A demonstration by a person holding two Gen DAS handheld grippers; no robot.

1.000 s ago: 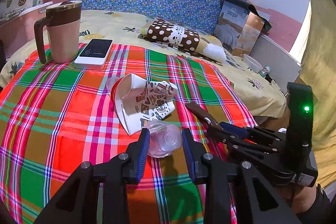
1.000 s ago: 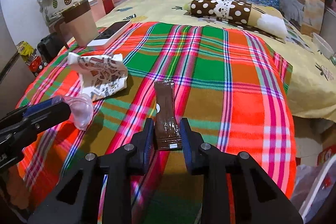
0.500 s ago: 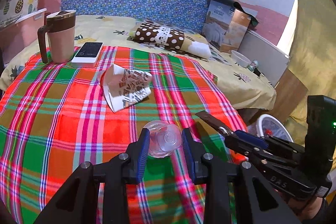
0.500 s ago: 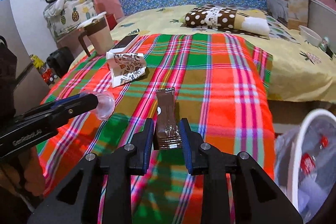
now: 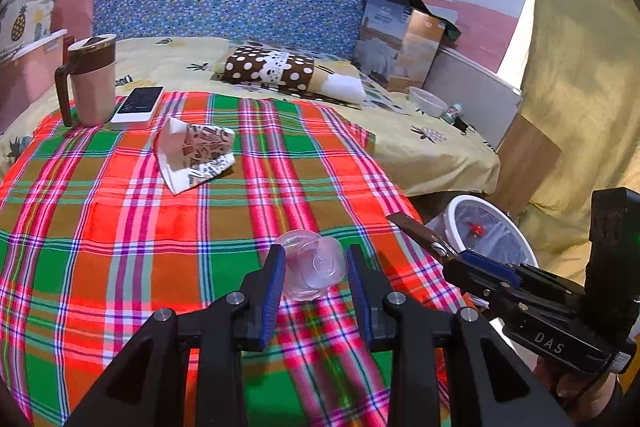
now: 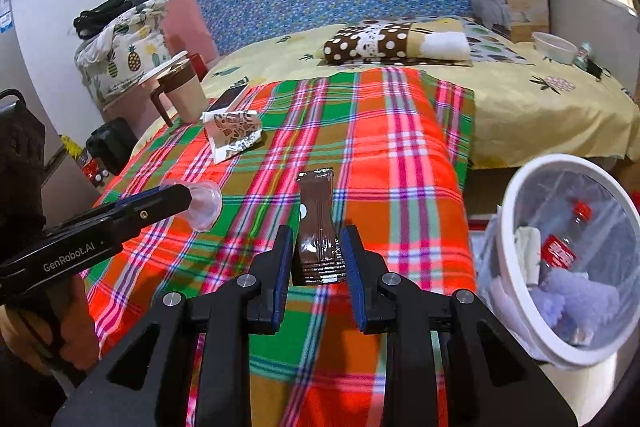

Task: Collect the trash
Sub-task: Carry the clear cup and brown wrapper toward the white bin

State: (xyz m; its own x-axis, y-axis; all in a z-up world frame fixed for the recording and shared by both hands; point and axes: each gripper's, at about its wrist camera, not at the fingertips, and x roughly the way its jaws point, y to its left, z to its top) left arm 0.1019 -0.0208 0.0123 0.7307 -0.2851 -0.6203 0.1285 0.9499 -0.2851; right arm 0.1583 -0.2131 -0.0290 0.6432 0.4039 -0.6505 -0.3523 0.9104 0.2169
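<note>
Clear plastic cup [image 5: 314,269], clamped in the left gripper [image 5: 316,281], and brown wrapper [image 6: 318,227], pinched in the right gripper [image 6: 316,255], could be dropped short of the bin [image 6: 516,227] if released early.

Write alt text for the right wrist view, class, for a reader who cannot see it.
The right gripper is shut on a brown wrapper above a plaid blanket, with a white bin of trash at right. At left, the left gripper holds a clear plastic cup; a crumpled paper cup lies farther back.
</note>
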